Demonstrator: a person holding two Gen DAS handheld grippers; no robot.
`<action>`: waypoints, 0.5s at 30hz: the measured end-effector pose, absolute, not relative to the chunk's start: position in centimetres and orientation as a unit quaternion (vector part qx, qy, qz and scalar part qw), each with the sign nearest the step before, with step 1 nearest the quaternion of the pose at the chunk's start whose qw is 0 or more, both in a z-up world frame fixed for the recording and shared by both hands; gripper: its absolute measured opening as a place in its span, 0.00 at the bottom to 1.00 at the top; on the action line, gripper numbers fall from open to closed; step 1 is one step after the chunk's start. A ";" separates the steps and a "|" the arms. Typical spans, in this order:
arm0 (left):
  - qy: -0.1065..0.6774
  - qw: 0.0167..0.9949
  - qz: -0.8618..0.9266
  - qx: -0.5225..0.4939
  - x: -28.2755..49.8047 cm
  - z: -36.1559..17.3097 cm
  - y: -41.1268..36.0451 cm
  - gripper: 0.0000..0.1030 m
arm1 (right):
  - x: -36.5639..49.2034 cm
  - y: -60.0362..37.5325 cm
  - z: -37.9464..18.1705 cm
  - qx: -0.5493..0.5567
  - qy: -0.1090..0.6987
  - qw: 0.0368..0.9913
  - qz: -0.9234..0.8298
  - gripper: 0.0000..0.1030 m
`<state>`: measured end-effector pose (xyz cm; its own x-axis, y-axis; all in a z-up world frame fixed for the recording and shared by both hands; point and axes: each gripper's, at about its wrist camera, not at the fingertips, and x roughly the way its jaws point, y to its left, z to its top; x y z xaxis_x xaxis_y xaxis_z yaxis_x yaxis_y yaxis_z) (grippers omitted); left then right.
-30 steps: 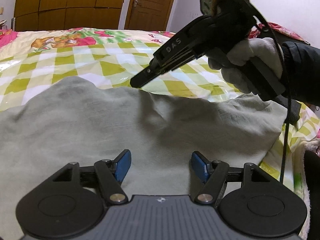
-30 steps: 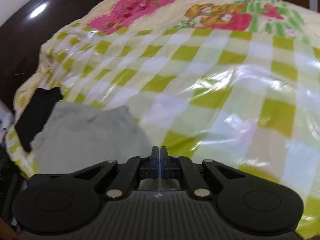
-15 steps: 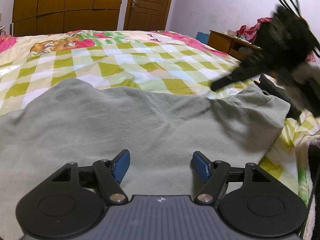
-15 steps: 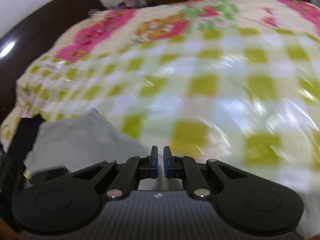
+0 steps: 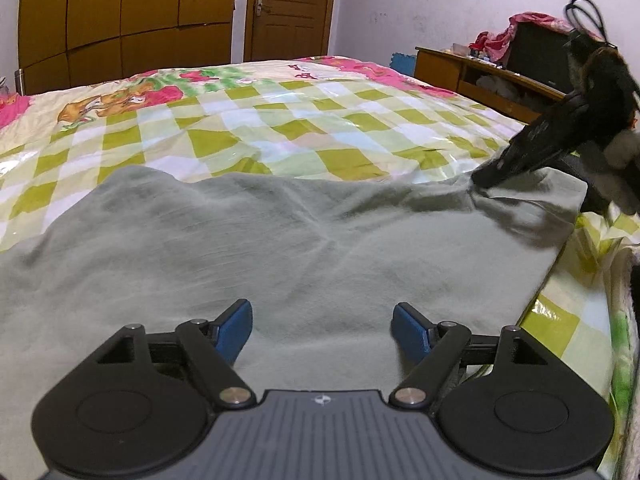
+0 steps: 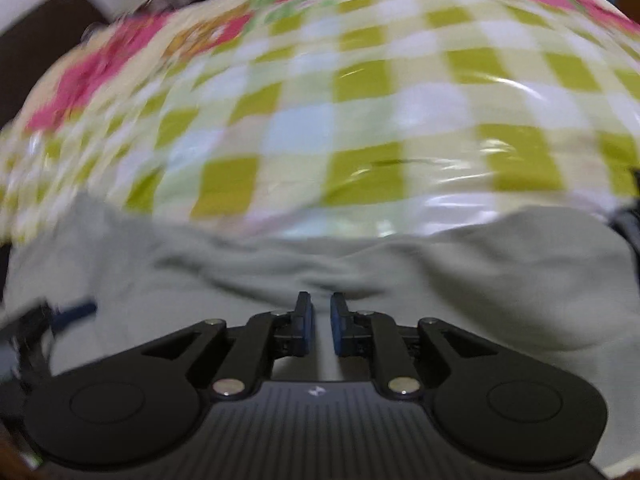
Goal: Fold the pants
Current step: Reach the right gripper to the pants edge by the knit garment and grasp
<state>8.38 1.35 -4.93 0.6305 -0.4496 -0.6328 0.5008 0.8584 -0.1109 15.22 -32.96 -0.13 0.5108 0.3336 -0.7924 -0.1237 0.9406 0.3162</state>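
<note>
Grey-green pants [image 5: 280, 248] lie spread flat on the checked bed cover, near its front edge; they also fill the lower half of the right wrist view [image 6: 480, 280]. My left gripper [image 5: 322, 326] is open and empty, low over the near part of the pants. My right gripper [image 6: 319, 316] is slightly open with a narrow gap and nothing between the pads, low over the cloth. In the left wrist view the right gripper [image 5: 486, 176] touches down at the pants' far right corner, held by a gloved hand.
The bed cover [image 5: 280, 120] has yellow-green checks and pink flower prints. The bed's right edge [image 5: 580, 300] drops off beside the pants. A wooden sideboard [image 5: 480, 76] with clothes stands at the right wall. Wardrobe and door stand behind.
The right gripper swung from above the pants' middle to the far right corner and came down onto the cloth. Its jaws parted slightly. The left gripper has stayed put.
</note>
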 end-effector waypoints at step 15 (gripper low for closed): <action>0.339 0.885 -0.313 0.057 10.4 -2.5 -5.0 0.86 | 16.5 -36.8 0.1 -0.118 0.455 0.878 0.095 0.27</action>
